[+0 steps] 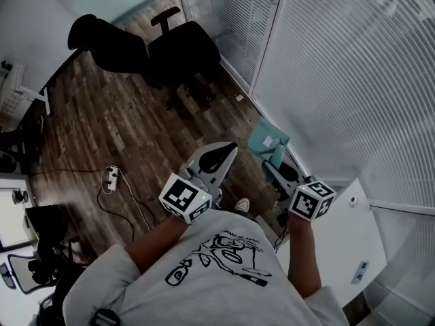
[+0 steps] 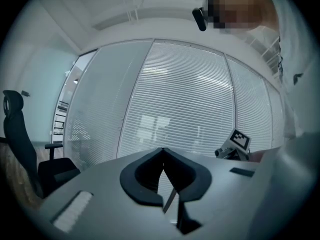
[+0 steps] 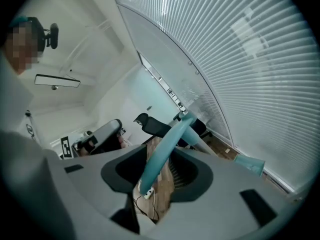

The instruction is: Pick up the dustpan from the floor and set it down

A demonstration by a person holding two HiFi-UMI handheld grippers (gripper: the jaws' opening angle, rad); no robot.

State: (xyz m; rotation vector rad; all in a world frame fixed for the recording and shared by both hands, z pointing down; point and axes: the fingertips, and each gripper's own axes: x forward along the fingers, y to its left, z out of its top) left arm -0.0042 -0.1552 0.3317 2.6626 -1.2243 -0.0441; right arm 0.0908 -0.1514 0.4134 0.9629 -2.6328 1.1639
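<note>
The floor (image 1: 102, 128) under you is dark wood, made of long boards. Two black office chairs stand on it at the far end, close together. The left chair (image 1: 109, 43) is out in the room and the right chair (image 1: 187, 53) is next to the wall of blinds. Nearer to you, on your left, a white power strip (image 1: 111, 177) lies flat on the boards. A thin dark cord (image 1: 126, 206) runs from it in loops toward you. A tiny light scrap (image 1: 239, 98) lies by the foot of the blinds. Your light shoe (image 1: 242, 205) stands right below you.
</note>
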